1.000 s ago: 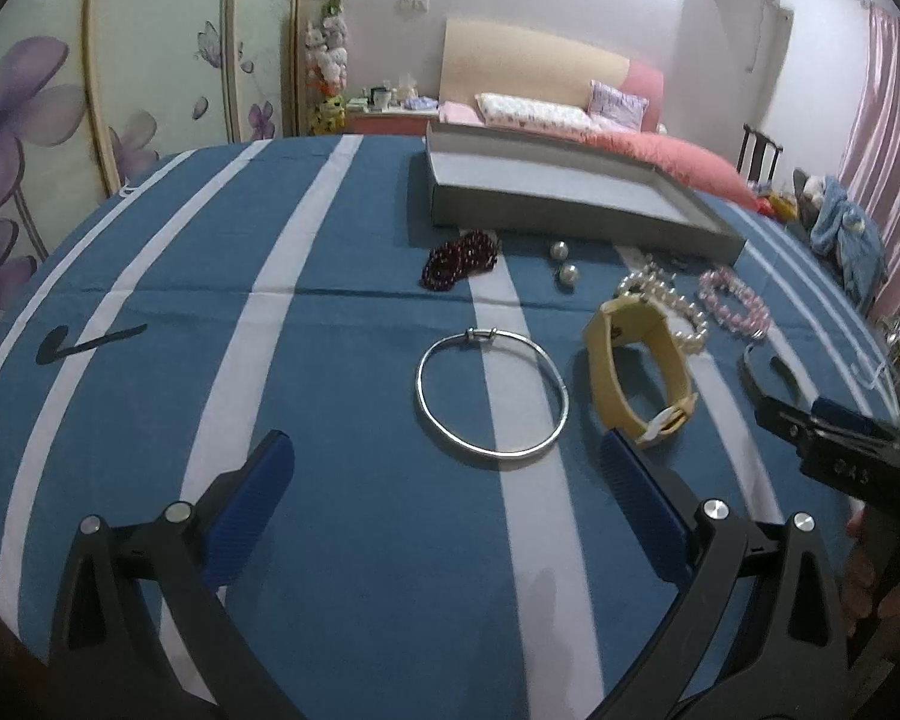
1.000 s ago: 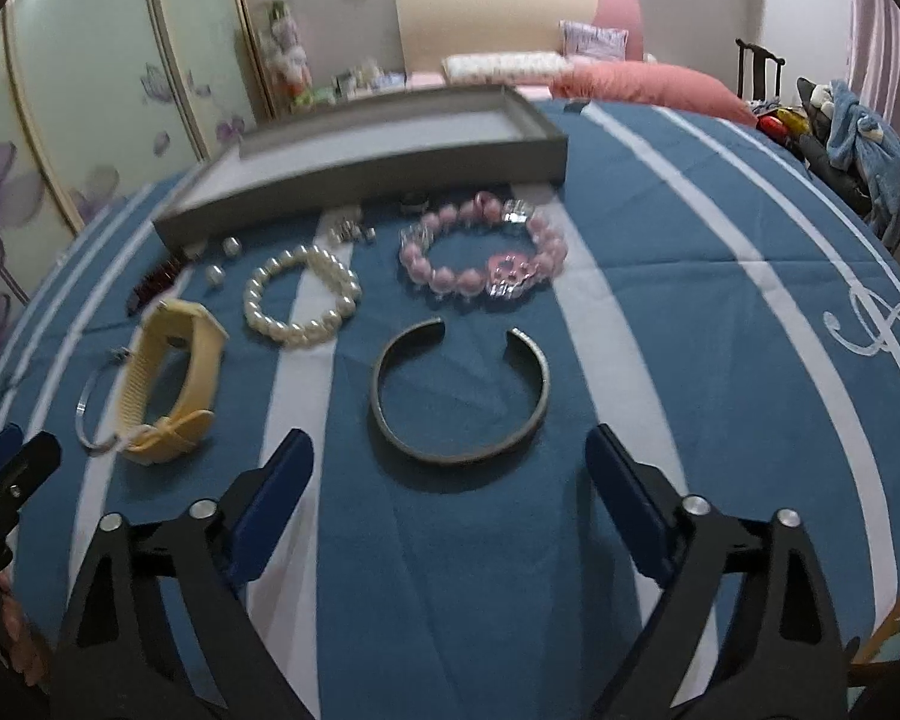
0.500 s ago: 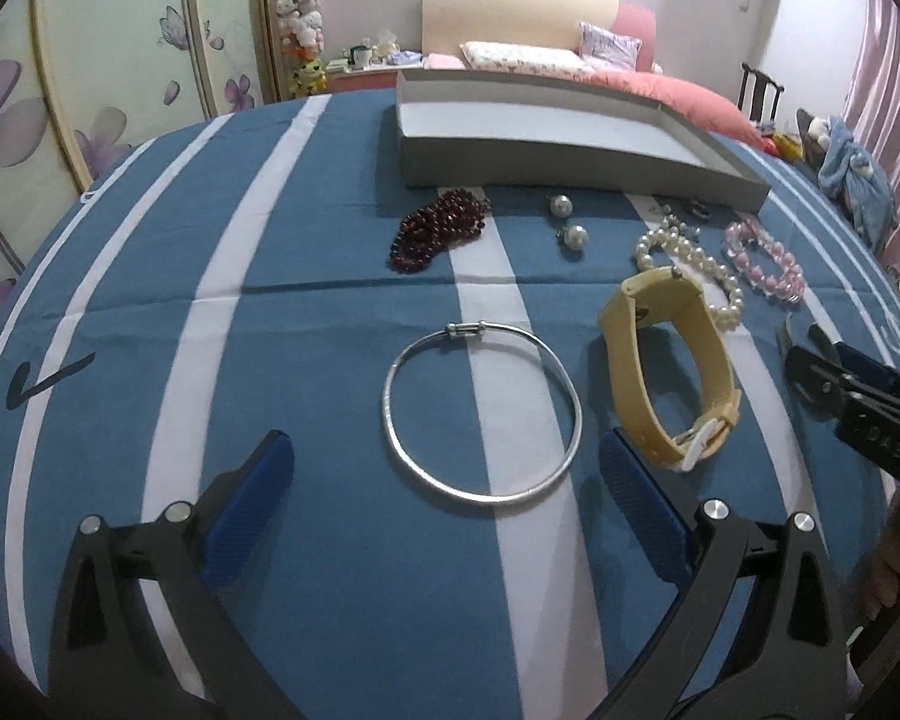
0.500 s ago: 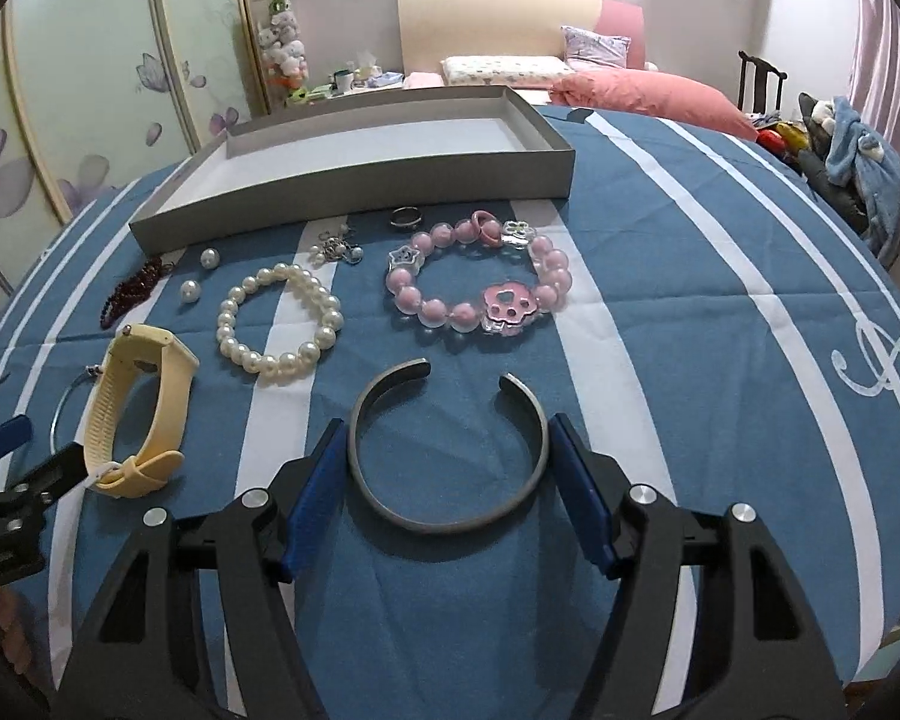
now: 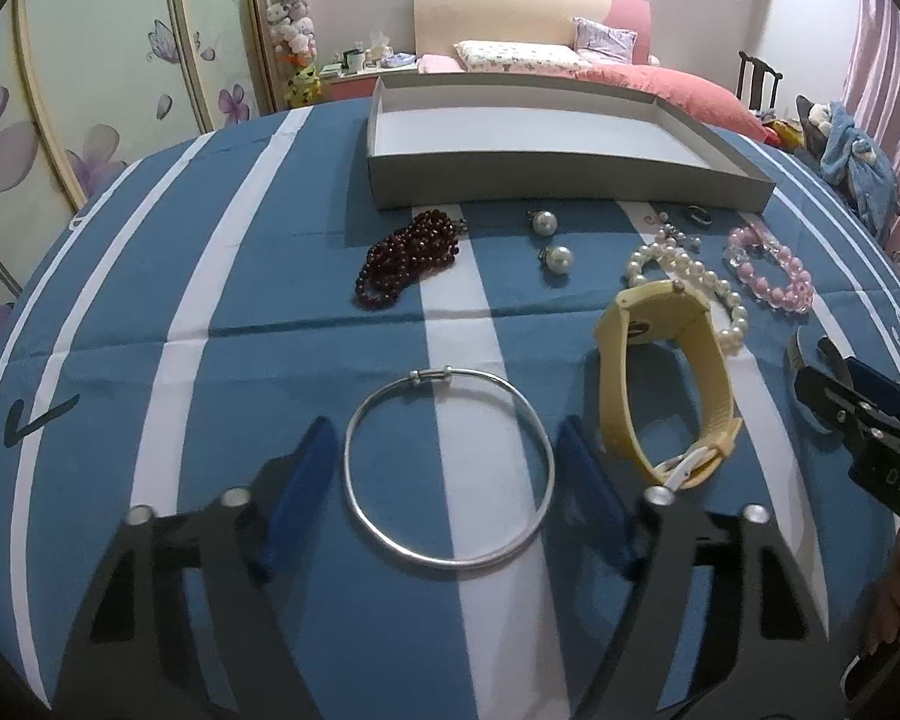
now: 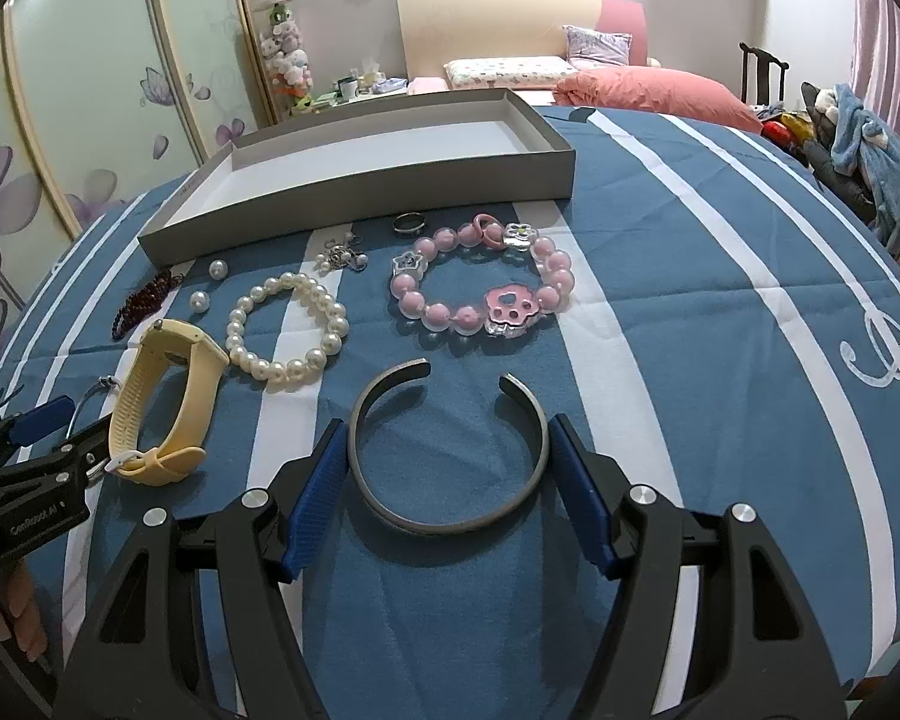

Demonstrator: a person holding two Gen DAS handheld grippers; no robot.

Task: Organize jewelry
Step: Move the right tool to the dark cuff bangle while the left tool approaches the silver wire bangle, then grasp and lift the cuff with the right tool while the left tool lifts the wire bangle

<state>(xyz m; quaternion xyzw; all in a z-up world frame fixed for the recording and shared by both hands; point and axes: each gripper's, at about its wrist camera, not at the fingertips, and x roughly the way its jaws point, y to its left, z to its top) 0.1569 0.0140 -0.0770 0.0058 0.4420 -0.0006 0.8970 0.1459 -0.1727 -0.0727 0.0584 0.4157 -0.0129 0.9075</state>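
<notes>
A thin silver bangle (image 5: 363,519) lies flat on the blue striped cloth between the blue pads of my left gripper (image 5: 447,465). The pads stand close beside the bangle's sides with small gaps showing. A dark grey open cuff (image 6: 432,525) lies between the pads of my right gripper (image 6: 447,462), which sit against its two sides. An empty grey tray (image 5: 558,177) stands at the back, also in the right wrist view (image 6: 354,207).
A yellow watch (image 5: 666,372), pearl bracelet (image 6: 288,330), pink bead bracelet (image 6: 480,282), dark red beads (image 5: 408,255), two pearl earrings (image 5: 555,258), a ring (image 6: 408,222) and a small charm (image 6: 342,255) lie before the tray. A bed stands behind the table.
Both grippers moved forward and narrowed: the left around the silver bangle, the right closing onto the grey cuff. The jewelry has not moved.
</notes>
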